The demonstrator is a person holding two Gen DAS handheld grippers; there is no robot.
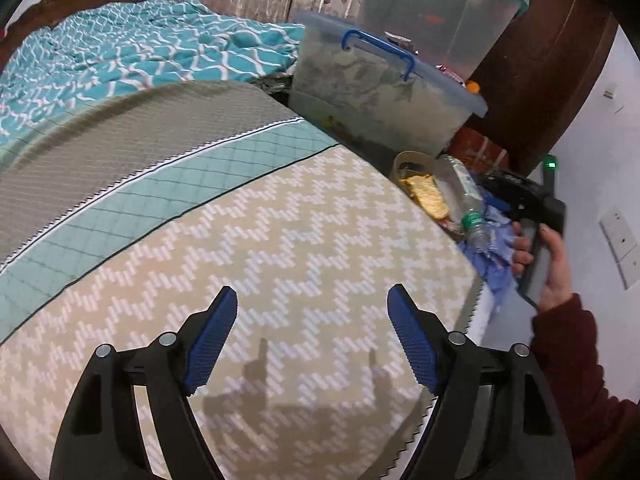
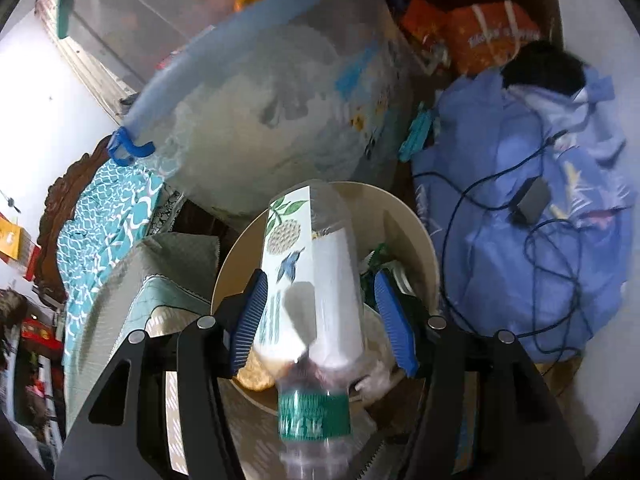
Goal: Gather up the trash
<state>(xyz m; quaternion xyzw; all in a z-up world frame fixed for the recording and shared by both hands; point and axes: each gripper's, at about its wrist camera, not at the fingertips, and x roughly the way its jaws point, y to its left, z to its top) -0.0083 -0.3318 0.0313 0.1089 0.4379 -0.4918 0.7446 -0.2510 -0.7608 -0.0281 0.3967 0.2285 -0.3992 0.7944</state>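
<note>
Left wrist view: left gripper (image 1: pixel 310 312) fingers spread, empty, over bed (image 1: pixel 280 216); bottle (image 1: pixel 466 200) far off to right, right hand (image 1: pixel 548 268) nearer.

Right wrist view: right gripper (image 2: pixel 320 316) fingers apart, bottle (image 2: pixel 324 300) blurred between them, pads seemingly clear; long axis along fingers, cap end toward camera, over bin (image 2: pixel 416 220).

A: Any room ahead of the left tongs (image 1: pixel 310 300)?
B: Yeah, bare bedcover (image 1: pixel 280 240). The right tongs (image 2: pixel 320 316) are boxed in: bottle (image 2: pixel 332 280) between, bin (image 2: pixel 416 216) below, tub (image 2: pixel 280 120) ahead.
</note>
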